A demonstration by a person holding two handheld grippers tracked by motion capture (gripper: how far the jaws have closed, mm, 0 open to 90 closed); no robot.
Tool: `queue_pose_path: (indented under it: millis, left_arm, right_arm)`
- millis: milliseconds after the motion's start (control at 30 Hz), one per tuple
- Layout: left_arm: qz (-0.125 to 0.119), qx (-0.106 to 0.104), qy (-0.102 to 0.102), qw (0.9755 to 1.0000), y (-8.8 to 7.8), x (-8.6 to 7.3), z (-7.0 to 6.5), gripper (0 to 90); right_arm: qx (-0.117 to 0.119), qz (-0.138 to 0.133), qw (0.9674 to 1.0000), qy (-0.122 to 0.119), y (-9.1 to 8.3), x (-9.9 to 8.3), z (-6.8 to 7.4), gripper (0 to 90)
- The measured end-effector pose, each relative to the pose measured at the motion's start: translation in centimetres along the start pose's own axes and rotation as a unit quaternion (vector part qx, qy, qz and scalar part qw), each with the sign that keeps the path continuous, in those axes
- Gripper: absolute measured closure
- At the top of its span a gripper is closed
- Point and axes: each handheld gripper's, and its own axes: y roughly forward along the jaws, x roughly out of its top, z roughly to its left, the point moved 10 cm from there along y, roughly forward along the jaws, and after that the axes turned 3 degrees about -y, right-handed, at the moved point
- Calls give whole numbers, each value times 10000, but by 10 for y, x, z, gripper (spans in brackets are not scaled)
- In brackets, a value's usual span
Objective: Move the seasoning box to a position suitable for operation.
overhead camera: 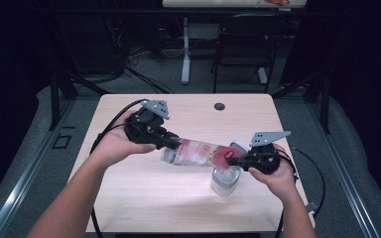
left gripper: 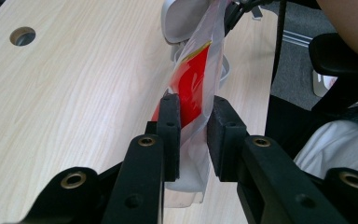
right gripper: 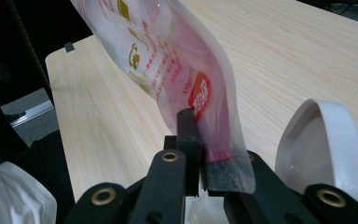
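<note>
A clear plastic pouch (overhead camera: 198,151) with red print hangs stretched between my two grippers above the light wood table (overhead camera: 144,198). My left gripper (overhead camera: 171,144) is shut on the pouch's left end. In the left gripper view its pads (left gripper: 170,116) press the pouch (left gripper: 191,88) from both sides. My right gripper (overhead camera: 230,161) is shut on the right end, where the film (right gripper: 168,60) is pinched flat between its jaws (right gripper: 198,123). A white round container (overhead camera: 224,181) stands on the table directly under that end. Its white rim (right gripper: 326,149) shows beside the right jaws.
A round cable hole (overhead camera: 220,106) sits near the table's far edge. Beyond the table stand a black chair (overhead camera: 243,44) and a white table leg (overhead camera: 185,54). Cables trail from both grippers off the table's sides.
</note>
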Motion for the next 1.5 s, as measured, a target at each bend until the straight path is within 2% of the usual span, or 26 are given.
queue_pose_path:
  millis: [1033,1500]
  left_arm:
    - [12,-17,-49,10000,2,5,1,760]
    - [-26,-97,-73,9999,0,5,3,764]
  right_arm:
    - [6,-21,10000,36,-1,-2,-2,878]
    - [31,-8,10000,35,-1,-2,0,885]
